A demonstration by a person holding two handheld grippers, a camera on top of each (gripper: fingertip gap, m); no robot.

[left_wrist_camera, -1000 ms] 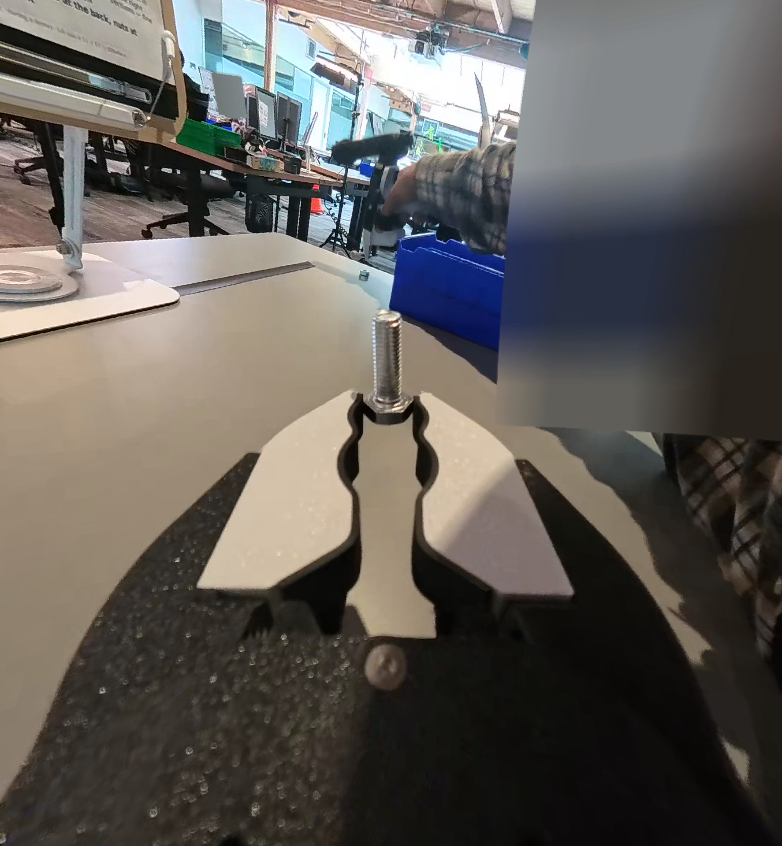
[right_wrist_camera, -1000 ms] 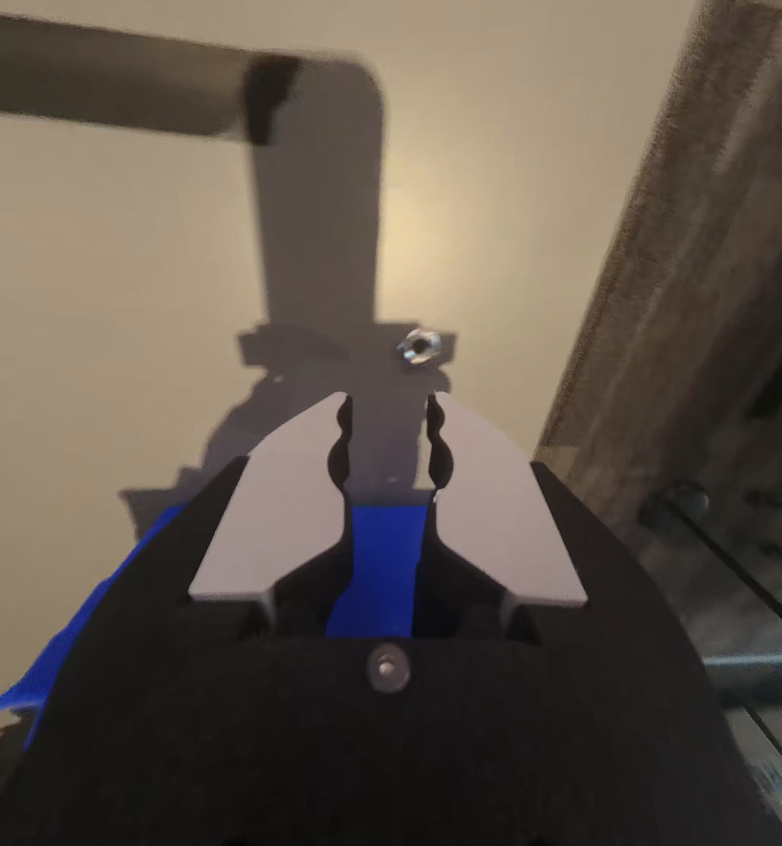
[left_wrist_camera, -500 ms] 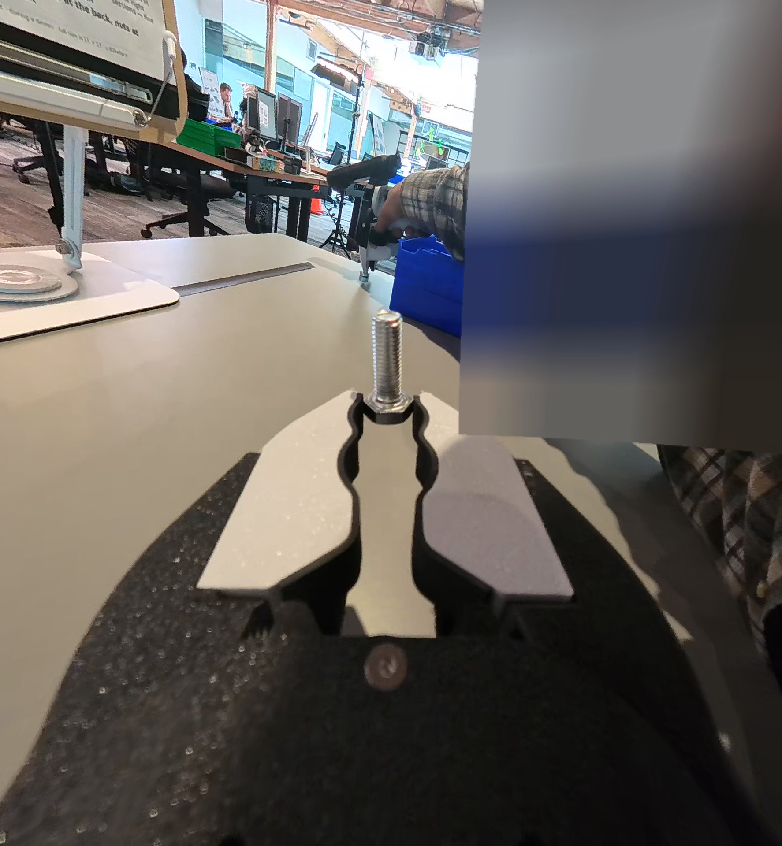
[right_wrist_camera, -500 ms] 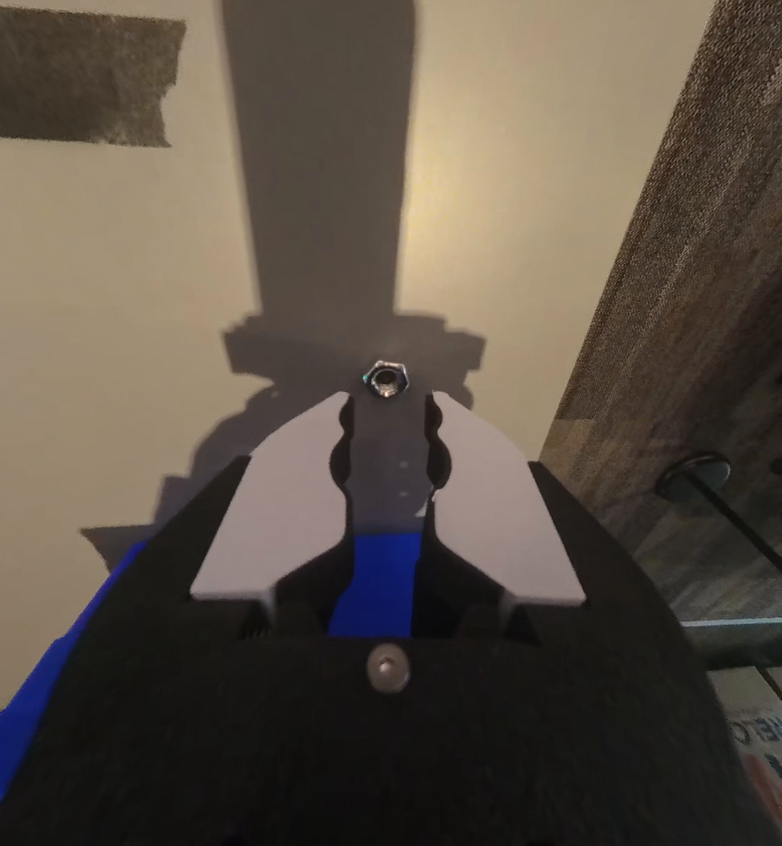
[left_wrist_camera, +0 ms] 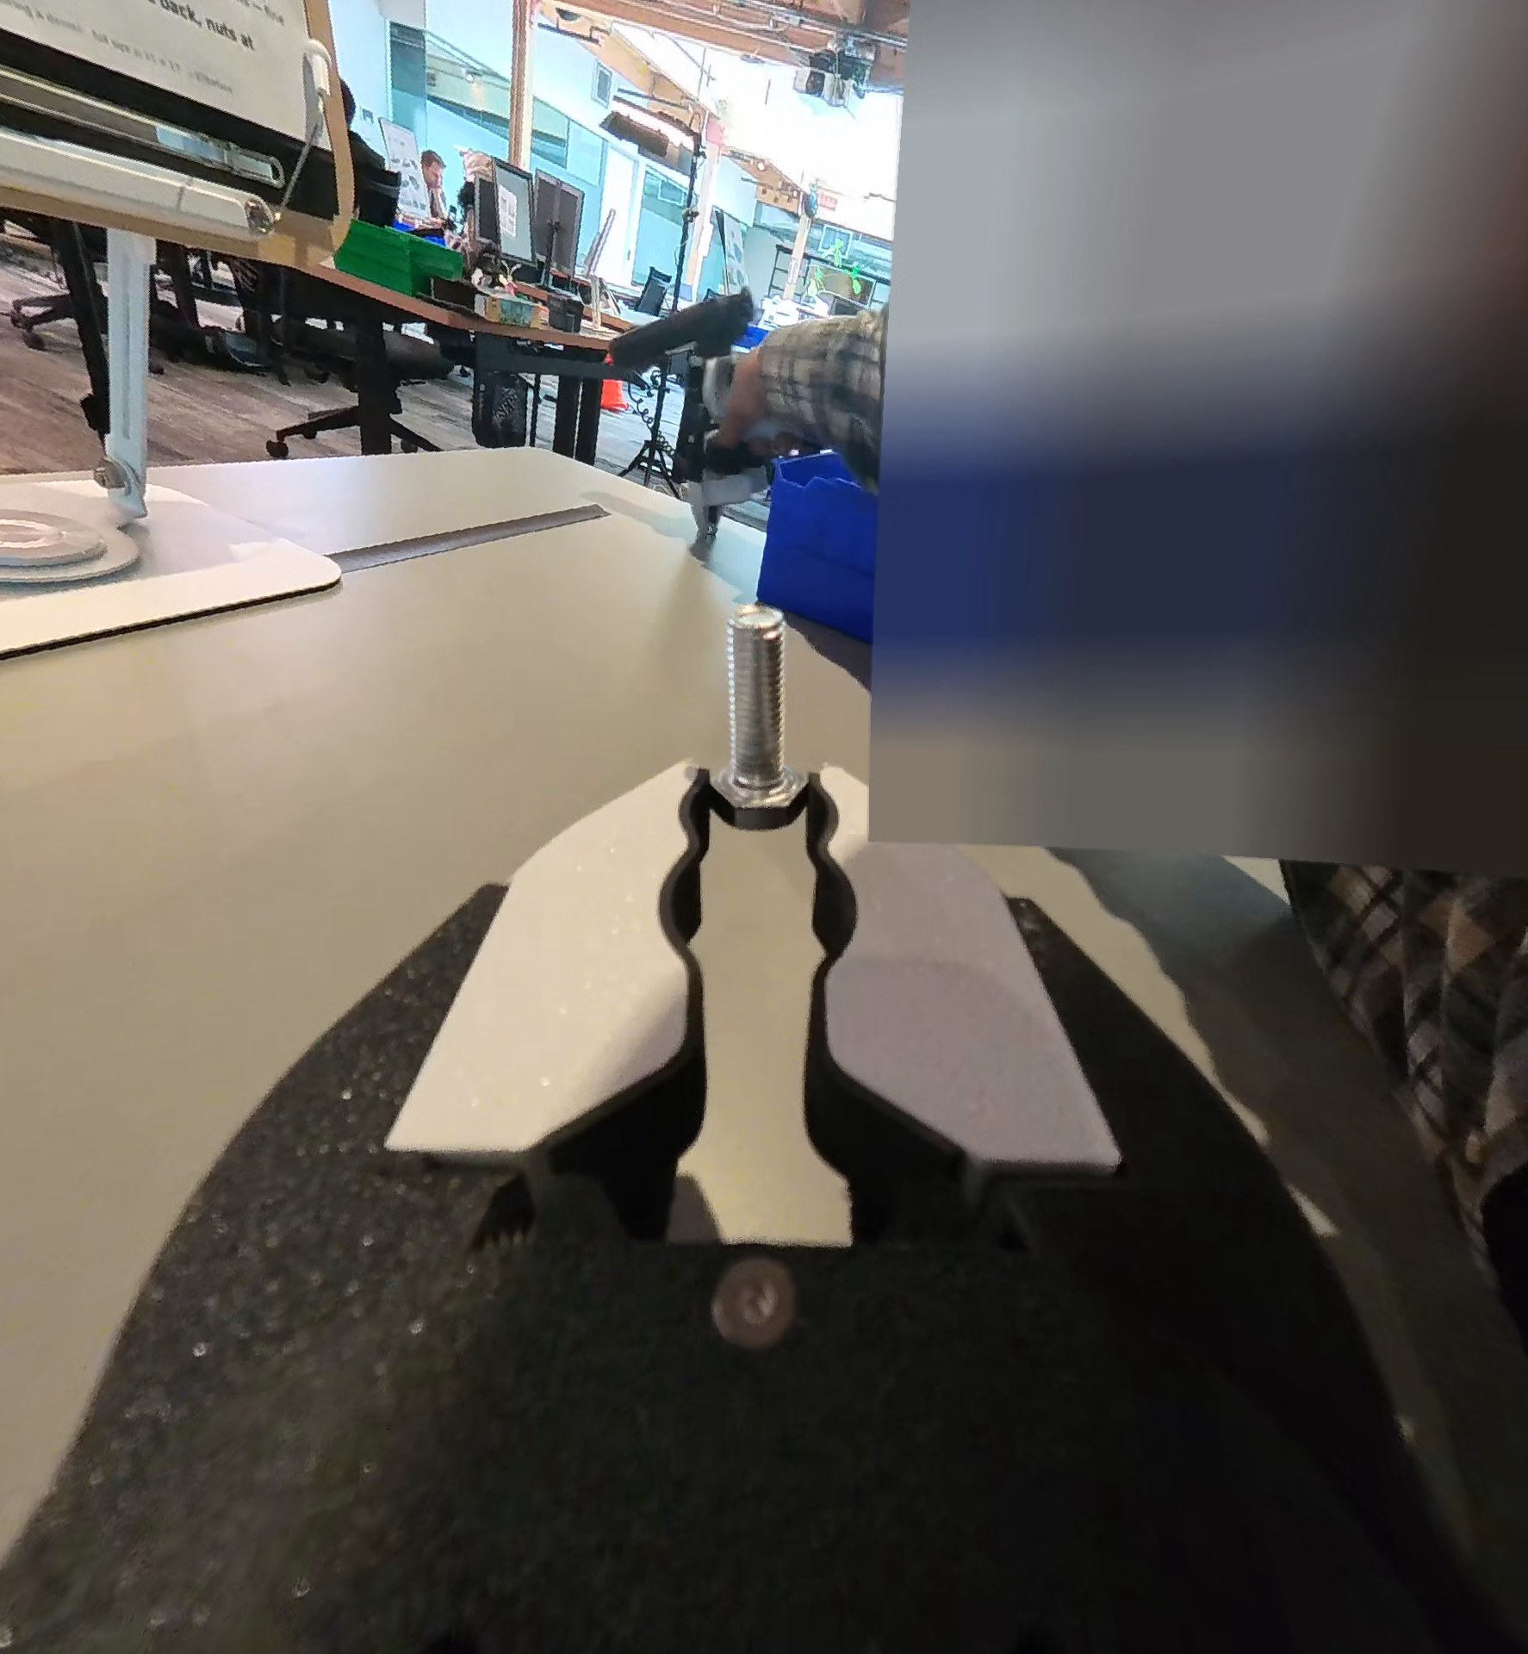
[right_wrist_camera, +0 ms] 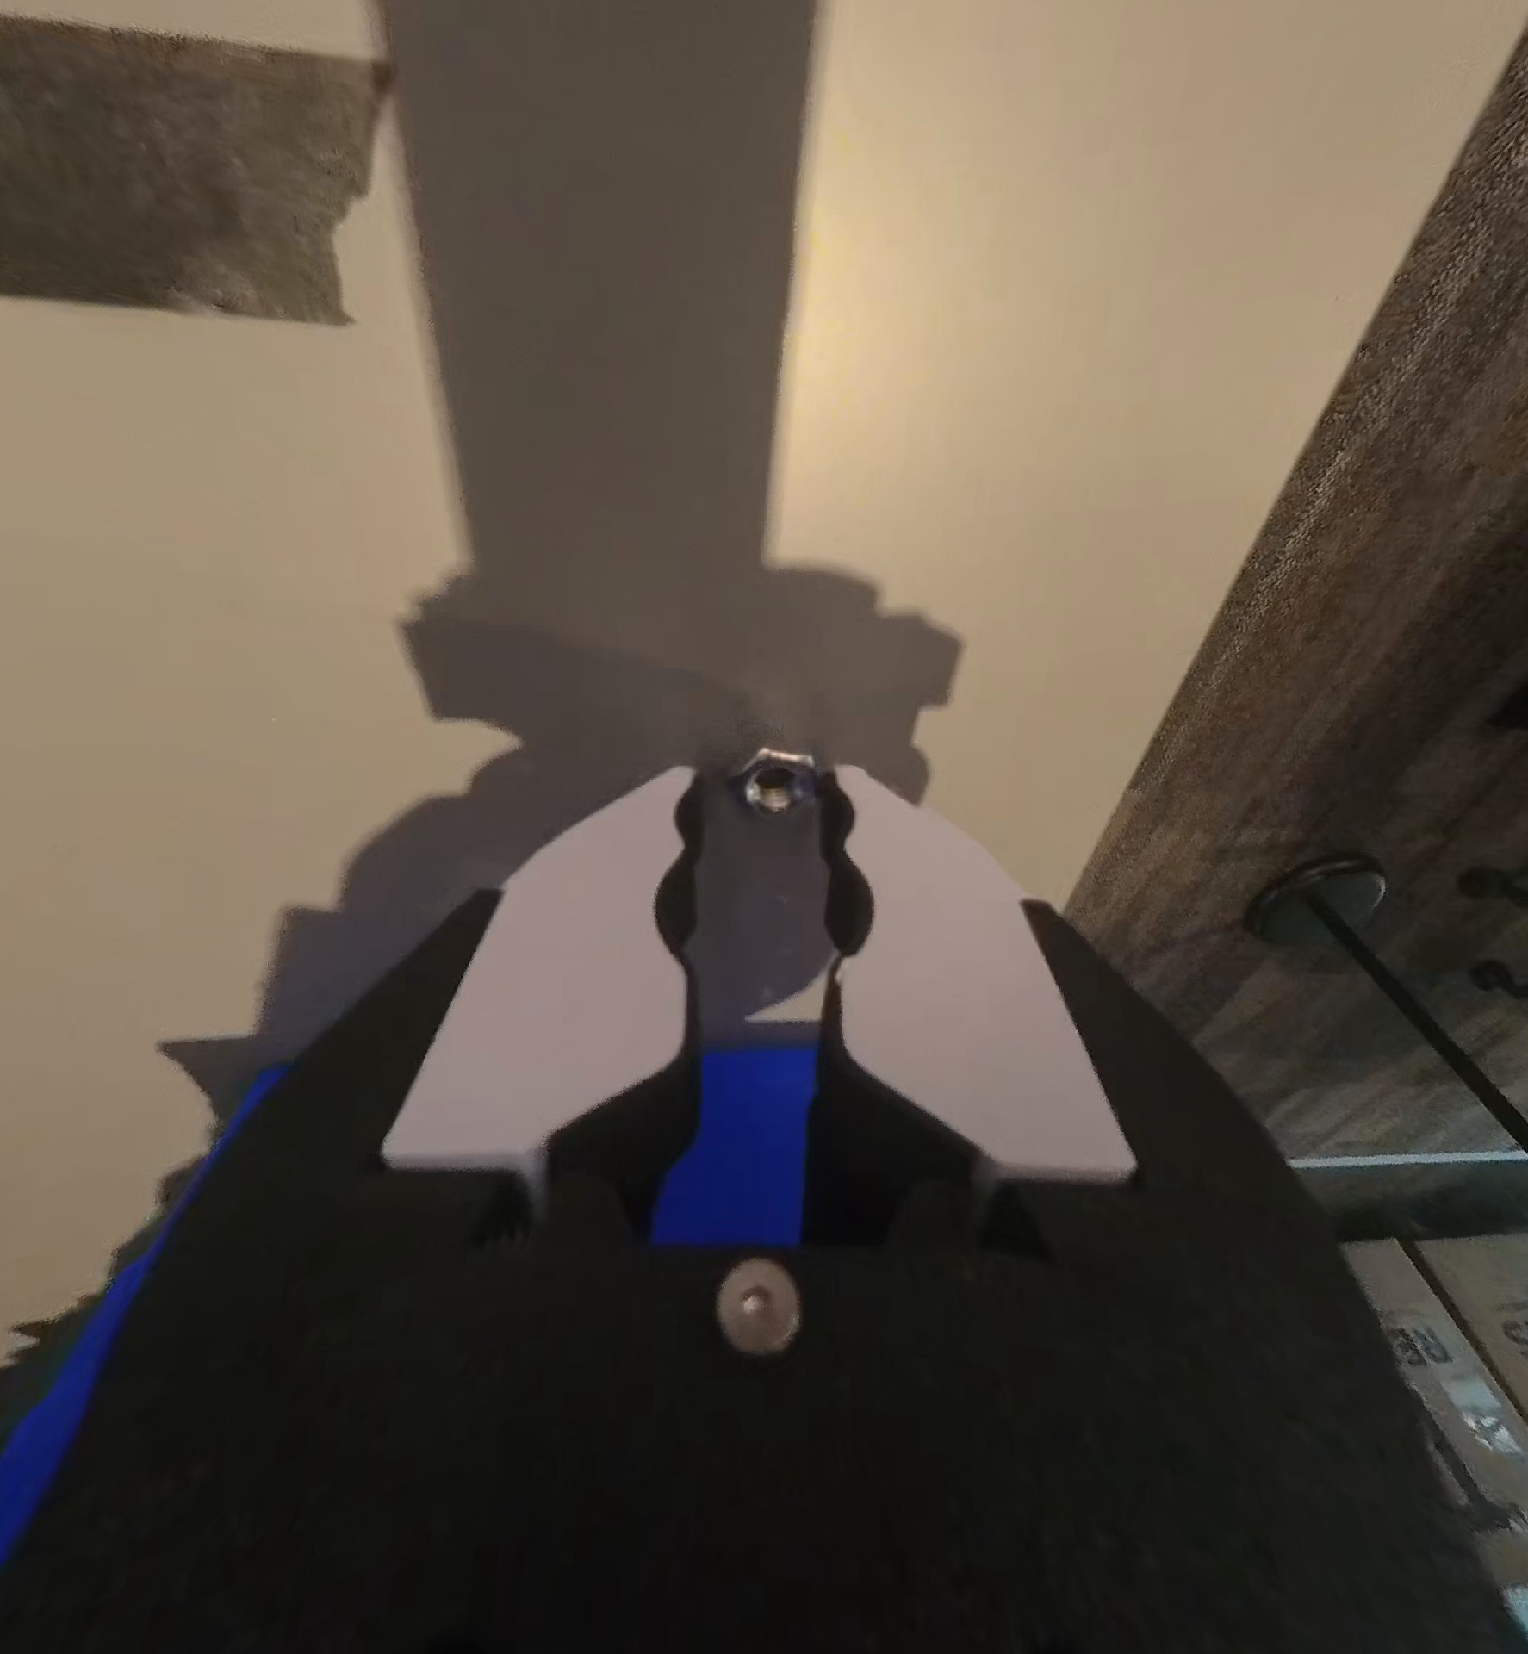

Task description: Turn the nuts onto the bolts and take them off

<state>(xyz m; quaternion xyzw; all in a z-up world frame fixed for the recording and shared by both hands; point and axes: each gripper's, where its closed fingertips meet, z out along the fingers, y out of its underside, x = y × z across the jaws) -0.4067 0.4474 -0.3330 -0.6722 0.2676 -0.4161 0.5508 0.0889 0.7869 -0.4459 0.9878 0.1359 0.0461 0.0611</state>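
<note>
My left gripper (left_wrist_camera: 756, 797) is shut on the hex head of a silver bolt (left_wrist_camera: 756, 694). It holds the bolt upright, thread up, just above the grey table (left_wrist_camera: 295, 805). My right gripper (right_wrist_camera: 765, 792) points down at the table (right_wrist_camera: 116, 626) and its jaws are open. A small silver nut (right_wrist_camera: 774, 788) lies flat on the table between its fingertips, closer to the right one; I cannot tell whether they touch. In the left wrist view the right gripper (left_wrist_camera: 707, 501) shows far off, beside a blue bin (left_wrist_camera: 819, 546).
A white monitor stand base (left_wrist_camera: 71, 555) sits at the table's back left. A strip of grey tape (right_wrist_camera: 143, 170) is stuck on the table ahead of the right gripper. The table's right edge (right_wrist_camera: 1279, 555) drops to the floor. A plaid sleeve (left_wrist_camera: 1458, 1029) is at the right. My hands' fingertips stand some 60 cm from each other.
My right gripper has moved forward to the nut, which now lies between its fingertips. Its jaw gap looks unchanged. My left gripper and the bolt have not moved.
</note>
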